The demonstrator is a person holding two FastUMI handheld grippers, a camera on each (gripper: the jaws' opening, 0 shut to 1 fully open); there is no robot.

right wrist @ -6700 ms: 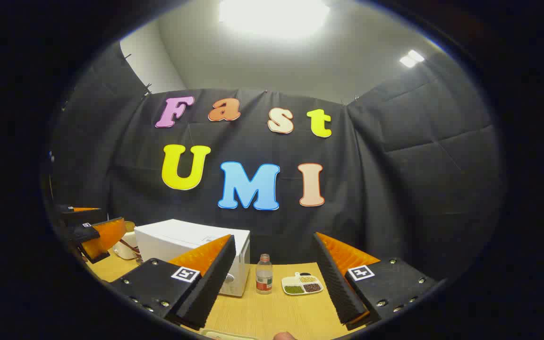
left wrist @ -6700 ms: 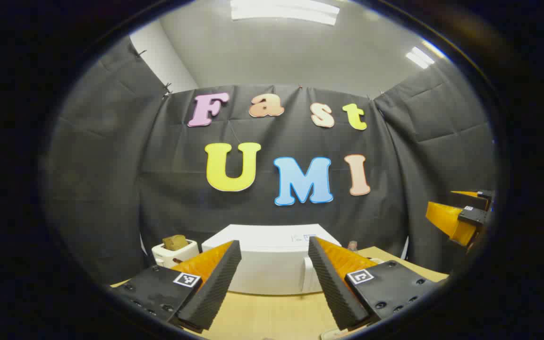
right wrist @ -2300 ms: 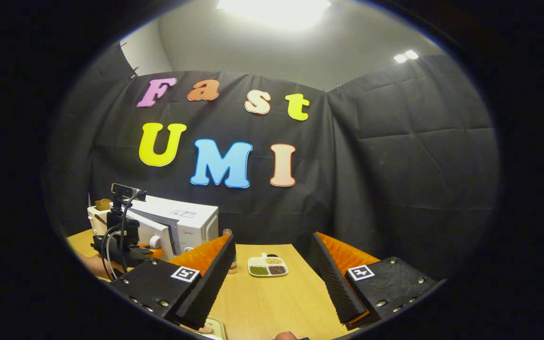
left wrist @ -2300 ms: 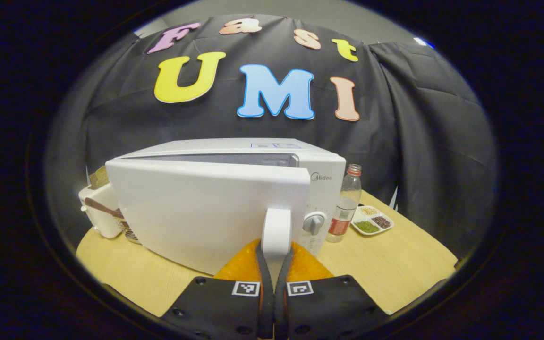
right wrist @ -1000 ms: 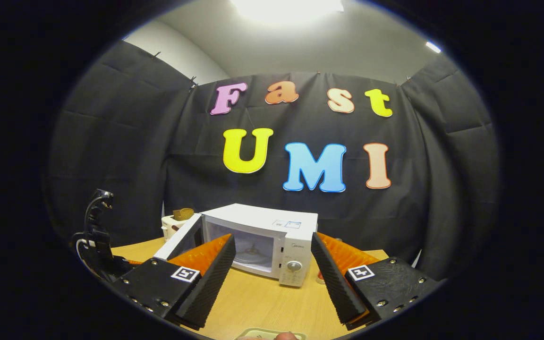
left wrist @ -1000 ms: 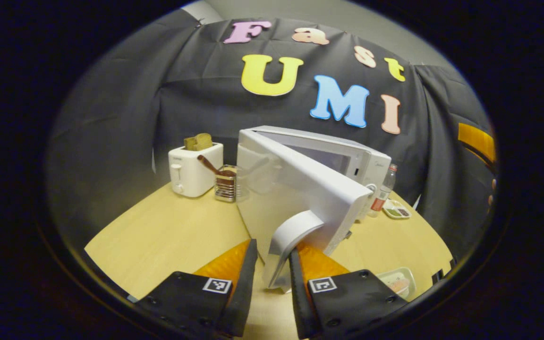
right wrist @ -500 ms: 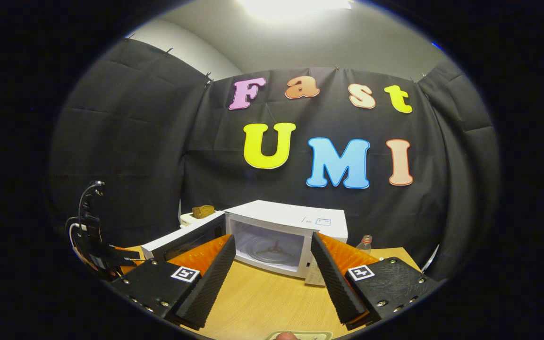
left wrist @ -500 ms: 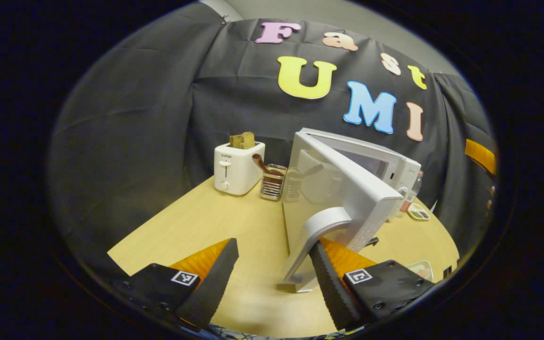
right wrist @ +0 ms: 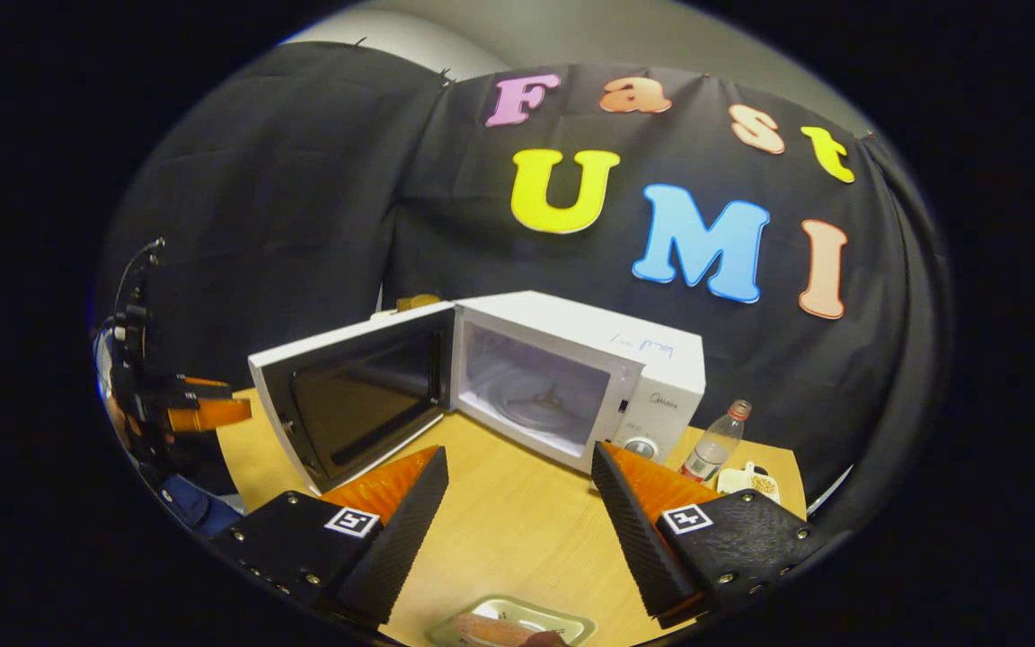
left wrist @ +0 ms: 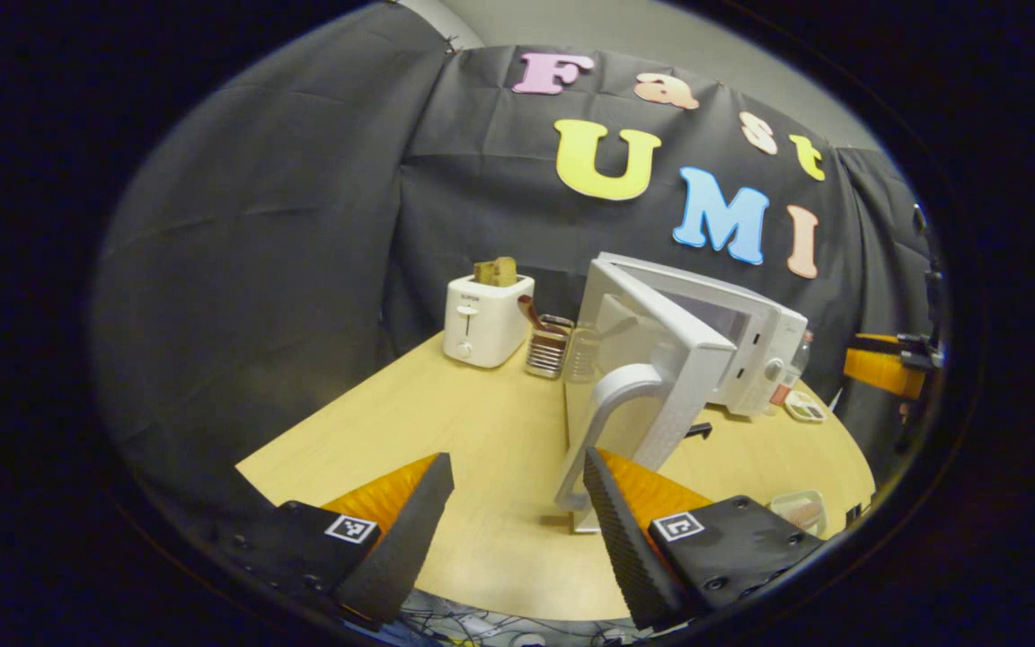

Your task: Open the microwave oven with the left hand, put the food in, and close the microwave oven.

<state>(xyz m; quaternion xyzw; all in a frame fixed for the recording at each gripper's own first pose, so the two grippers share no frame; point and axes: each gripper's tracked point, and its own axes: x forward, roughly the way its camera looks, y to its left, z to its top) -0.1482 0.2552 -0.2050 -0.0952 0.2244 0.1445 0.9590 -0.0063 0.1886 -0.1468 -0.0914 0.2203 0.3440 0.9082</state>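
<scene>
1. The microwave oven point(right wrist: 571, 377) stood on the far part of the tabletop point(right wrist: 517, 530) with its door point(right wrist: 351, 404) swung wide to the left, so the cavity and the turntable ring inside it showed in the right gripper view.
2. In the left gripper view the door point(left wrist: 661, 359) was seen edge-on, with its white handle point(left wrist: 612, 422) just beyond the left gripper point(left wrist: 517, 512).
3. The left gripper had its two fingers spread apart and held nothing; the handle stood near its right finger, and contact could not be told.
4. The right gripper point(right wrist: 517, 530) also had its fingers spread apart and empty, hanging above the tabletop in front of the oven.
5. The food point(right wrist: 490, 629) lay on a pale green plate point(right wrist: 562, 623) at the near edge of the tabletop, below the right gripper, outside the oven.
6. In the right gripper view the left gripper point(right wrist: 199, 409) appeared far off to the left, beside the open door.
7. A white toaster point(left wrist: 486, 319) with bread in its slot stood to the left of the oven, and a small metal holder point(left wrist: 549, 346) with a brown utensil stood between them.
8. A clear bottle point(right wrist: 711, 449) and a small divided dish point(right wrist: 756, 481) sat to the right of the oven.
</scene>
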